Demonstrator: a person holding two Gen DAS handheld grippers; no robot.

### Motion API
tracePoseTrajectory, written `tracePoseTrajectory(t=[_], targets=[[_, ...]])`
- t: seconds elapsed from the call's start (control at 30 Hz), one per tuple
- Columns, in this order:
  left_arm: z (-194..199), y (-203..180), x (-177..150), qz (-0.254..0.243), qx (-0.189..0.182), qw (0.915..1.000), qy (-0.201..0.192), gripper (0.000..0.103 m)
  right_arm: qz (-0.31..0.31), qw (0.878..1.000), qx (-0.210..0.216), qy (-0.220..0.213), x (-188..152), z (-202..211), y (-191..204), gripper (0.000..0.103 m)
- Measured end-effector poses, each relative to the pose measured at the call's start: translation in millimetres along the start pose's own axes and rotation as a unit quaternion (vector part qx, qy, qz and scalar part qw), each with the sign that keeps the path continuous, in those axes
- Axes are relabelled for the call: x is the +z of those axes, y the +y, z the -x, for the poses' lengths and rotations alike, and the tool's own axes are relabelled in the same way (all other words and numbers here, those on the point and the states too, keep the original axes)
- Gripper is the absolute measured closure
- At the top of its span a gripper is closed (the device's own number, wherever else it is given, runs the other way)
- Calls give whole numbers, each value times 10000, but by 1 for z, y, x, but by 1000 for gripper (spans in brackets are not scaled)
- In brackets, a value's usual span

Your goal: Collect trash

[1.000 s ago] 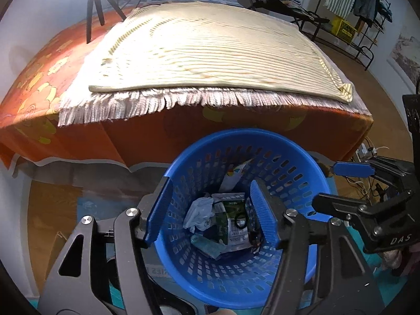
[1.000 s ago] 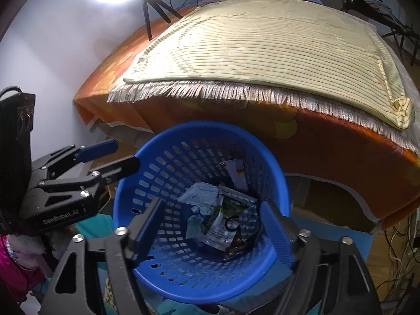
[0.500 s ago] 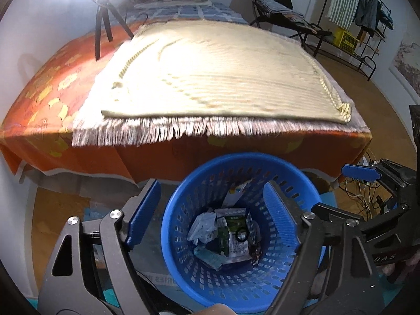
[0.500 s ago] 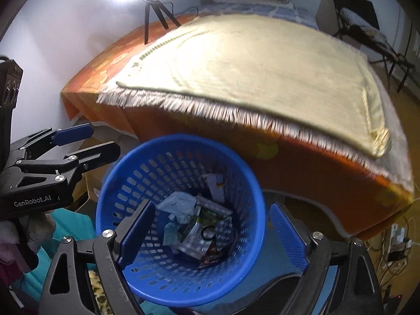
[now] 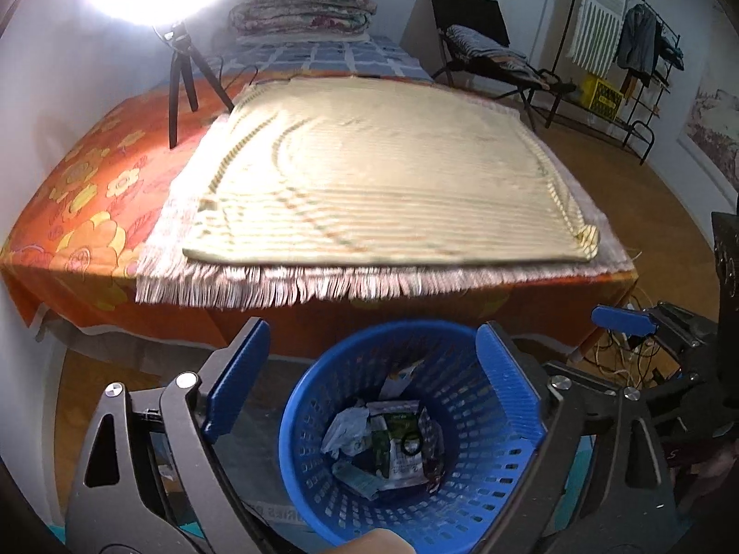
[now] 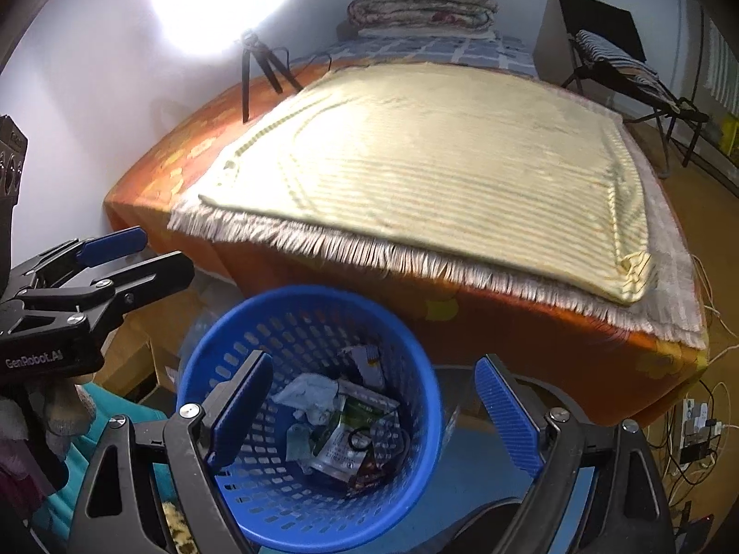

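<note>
Two blue pads of the left gripper (image 5: 372, 378) frame the blue basket (image 5: 466, 503) from above in the left wrist view; its jaws are opening, nothing between them, and the trash (image 5: 388, 452) lies at the basket's bottom.

From the right wrist, the right gripper (image 6: 369, 411) hangs released and empty above the same basket, beside the bed (image 6: 531, 337).

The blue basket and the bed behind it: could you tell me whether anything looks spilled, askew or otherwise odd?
Nothing stands out. The blue basket stands upright with the trash inside it, nothing spilled beside it. The yellow cloth lies flat on the bed.
</note>
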State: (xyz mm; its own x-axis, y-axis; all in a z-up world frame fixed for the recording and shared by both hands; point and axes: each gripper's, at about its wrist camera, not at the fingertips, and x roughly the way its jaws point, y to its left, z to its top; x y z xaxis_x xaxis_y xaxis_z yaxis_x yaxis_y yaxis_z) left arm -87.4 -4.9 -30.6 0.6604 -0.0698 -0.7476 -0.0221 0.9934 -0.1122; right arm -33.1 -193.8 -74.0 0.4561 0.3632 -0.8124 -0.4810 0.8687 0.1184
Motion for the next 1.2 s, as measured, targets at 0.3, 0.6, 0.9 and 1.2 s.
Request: tracePoseTrajectory(t=[0.3,0.6,0.9,1.2], targets=[[10,-10,29,8,-78,9998,-156,8,-55,9994,-24,-337,23,20,-8,12],[25,-17,72,-230,2,9981,-579,8,-241,9964,-35,-813,58,42,-23,2],[23,-20,108,-335,78,9961,-817,5,-153,9933,-228,-1126,91,50,-35,0],[0,-5,123,-90,166,9961,-856,1,-256,9930,-241,-1125,110,21,-48,0]])
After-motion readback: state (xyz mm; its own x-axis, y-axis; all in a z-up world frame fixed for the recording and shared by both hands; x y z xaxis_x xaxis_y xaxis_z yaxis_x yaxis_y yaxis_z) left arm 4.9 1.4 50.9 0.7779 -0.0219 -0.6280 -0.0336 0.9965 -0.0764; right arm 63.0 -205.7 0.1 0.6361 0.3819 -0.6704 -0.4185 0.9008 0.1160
